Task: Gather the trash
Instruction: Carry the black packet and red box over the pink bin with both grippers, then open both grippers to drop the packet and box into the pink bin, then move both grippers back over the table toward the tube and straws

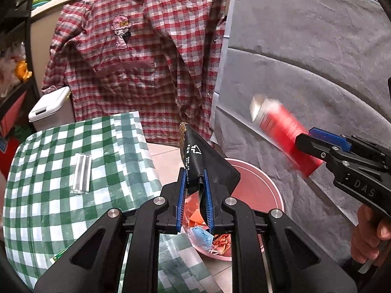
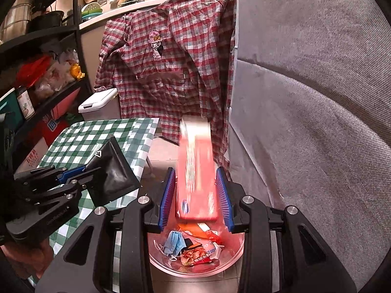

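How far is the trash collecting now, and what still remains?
Done: a blue mask and snack wrappers lie in the pink bin. In hand: the left gripper pinches a black packet, and a blurred red box sits between the right gripper's pads above the bin. Left: a clear wrapper on the checked table.

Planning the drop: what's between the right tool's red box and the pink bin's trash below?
Nothing; in the right wrist view the red box hangs over the trash in the pink bin, only air between.

Pink bin (image 2: 238,245) mouth open above (trash at bottom), checked table (image 1: 61,207) left, grey cloth (image 1: 305,61) right.
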`<state>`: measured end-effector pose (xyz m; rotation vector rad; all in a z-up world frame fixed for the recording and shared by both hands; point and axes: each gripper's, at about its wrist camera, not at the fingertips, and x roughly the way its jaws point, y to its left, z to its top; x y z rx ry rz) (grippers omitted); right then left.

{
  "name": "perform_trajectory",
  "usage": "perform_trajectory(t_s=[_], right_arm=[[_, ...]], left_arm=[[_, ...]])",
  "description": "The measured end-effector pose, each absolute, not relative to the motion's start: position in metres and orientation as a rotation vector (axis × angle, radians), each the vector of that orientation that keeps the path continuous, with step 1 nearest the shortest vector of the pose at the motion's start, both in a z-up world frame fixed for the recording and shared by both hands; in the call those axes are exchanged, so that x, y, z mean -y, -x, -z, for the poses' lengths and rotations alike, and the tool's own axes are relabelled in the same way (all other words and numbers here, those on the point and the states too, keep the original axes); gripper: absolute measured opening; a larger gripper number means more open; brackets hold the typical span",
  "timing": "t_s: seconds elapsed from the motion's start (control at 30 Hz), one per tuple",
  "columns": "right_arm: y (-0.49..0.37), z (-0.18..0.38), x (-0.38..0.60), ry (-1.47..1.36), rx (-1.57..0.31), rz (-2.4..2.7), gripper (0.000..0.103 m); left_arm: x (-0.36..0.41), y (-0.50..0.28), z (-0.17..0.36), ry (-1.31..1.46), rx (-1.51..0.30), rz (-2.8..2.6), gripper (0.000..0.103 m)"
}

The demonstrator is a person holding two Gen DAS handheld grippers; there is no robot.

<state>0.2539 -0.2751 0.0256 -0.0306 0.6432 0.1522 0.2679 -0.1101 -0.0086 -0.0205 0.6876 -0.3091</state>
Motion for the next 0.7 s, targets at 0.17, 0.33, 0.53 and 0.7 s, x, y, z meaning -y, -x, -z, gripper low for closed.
perform_trajectory(t_s=[0.17,0.33,0.53,0.7], right_arm=[[-0.257,-0.023,0.276,0.037,-0.652,-0.145,0.047],[-0.257,-0.023,0.277,0.029,-0.65,-0.143,0.049],[-0.256,-0.025,0.272,0.035,-0.645,-0.152,0.049],[-0.254,-0.028,0.258,0.036,-0.632,-0.171,0.049]], left_arm=[[0.117,-0.269,0.009,0.009,-0.687,0.326,0.043],[0.113,-0.269,0.007,0.024,-0.687,0.325,0.043],[0.101,-0.264,0.005,0.026,-0.678,0.311,0.043],[0.079,-0.256,0.004,0.023,-0.668,0.286,0.043]])
